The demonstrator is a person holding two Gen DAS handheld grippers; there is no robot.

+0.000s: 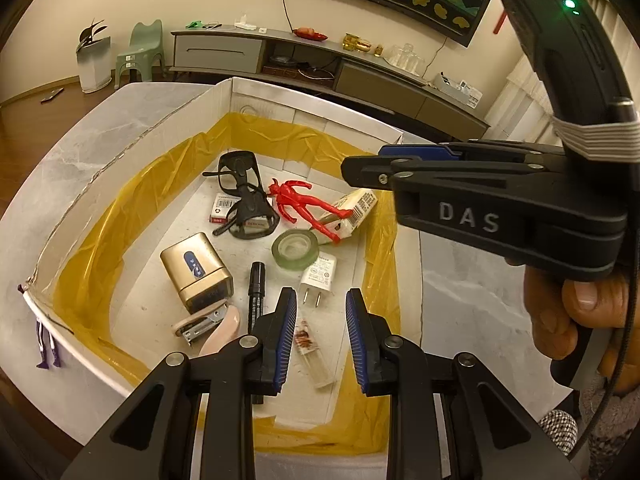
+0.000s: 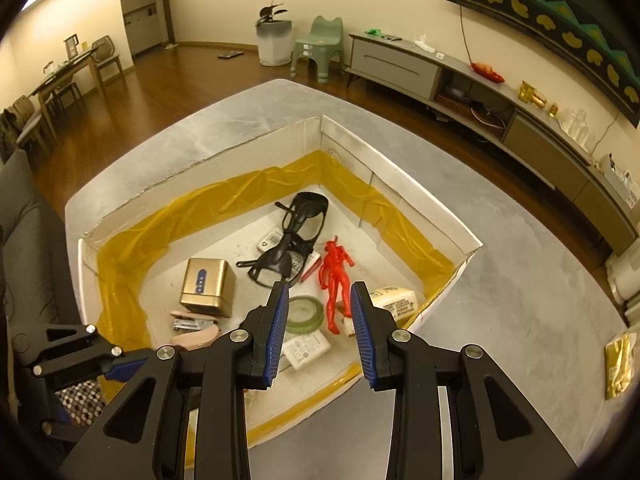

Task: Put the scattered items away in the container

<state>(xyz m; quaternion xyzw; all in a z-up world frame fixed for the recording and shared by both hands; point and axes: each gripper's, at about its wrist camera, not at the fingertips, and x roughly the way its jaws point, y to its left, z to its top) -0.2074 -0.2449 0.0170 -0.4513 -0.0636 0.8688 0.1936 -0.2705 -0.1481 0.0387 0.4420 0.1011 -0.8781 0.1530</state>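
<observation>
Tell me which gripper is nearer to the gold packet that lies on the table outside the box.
Right. The right gripper hovers over the box's near corner, on the side where the gold packet lies. The left gripper is over the box's opposite side, farther away.

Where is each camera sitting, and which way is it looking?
Left wrist: sits on the left gripper, looking down into the white box; shows its own open fingers, the right gripper and a hand.
Right wrist: sits on the right gripper, looking down into the box from the other side; shows its open fingers and the left gripper at lower left.
Shared: red figure, black glasses, gold box.
</observation>
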